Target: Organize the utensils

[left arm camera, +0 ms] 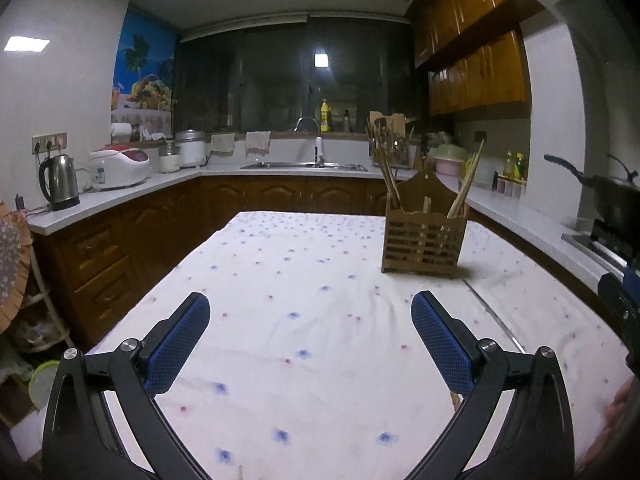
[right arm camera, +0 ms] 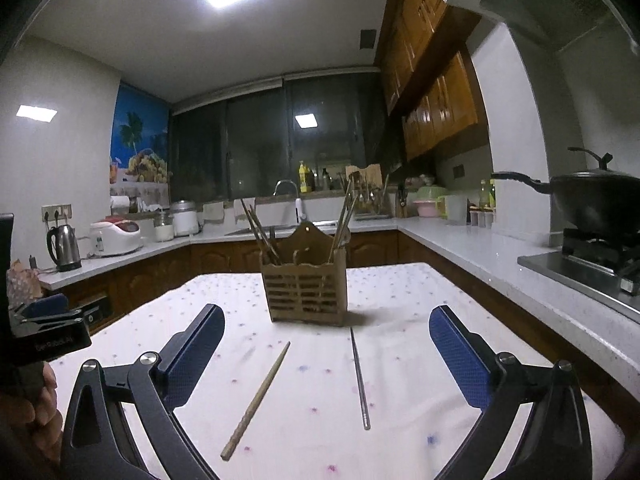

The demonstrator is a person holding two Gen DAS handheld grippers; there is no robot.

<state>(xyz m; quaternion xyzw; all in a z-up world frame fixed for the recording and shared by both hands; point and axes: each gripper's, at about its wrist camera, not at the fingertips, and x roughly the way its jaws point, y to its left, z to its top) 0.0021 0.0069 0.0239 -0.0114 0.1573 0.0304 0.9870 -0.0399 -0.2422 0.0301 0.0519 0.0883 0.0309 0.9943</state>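
My left claw (left arm camera: 310,334) is spread wide with nothing between its blue textured pads (left arm camera: 182,342), hanging over a bare stretch of the bench (left arm camera: 280,264), which is draped in a white cloth dotted with small blue and pink flowers. My right claw (right arm camera: 326,354) is likewise released and empty, its blue pads (right arm camera: 456,354) standing well apart.

Between and just ahead of my right claw's fingers two loose chopsticks lie flat on the cloth. The brown wooden chopstick (right arm camera: 258,398) runs diagonally, its thin tip toward the holder and its thick end close to me. The slim grey metal chopstick (right arm camera: 359,378) lies nearly straight, to the right of the wooden one and apart from it, its far tip near the holder's base.

The brown slatted wooden utensil holder (right arm camera: 306,294) stands upright toward the far half of the bench, with bundles of chopsticks leaning out of its left and right compartments. In the left view the same holder (left arm camera: 424,240) sits right of centre, with open cloth to its left all the way to the far edge and the left edge.

On the right a narrow gap separates the bench edge from a pale stone kitchen counter (right arm camera: 500,264) carrying a black wok (right arm camera: 596,200) on a stove.
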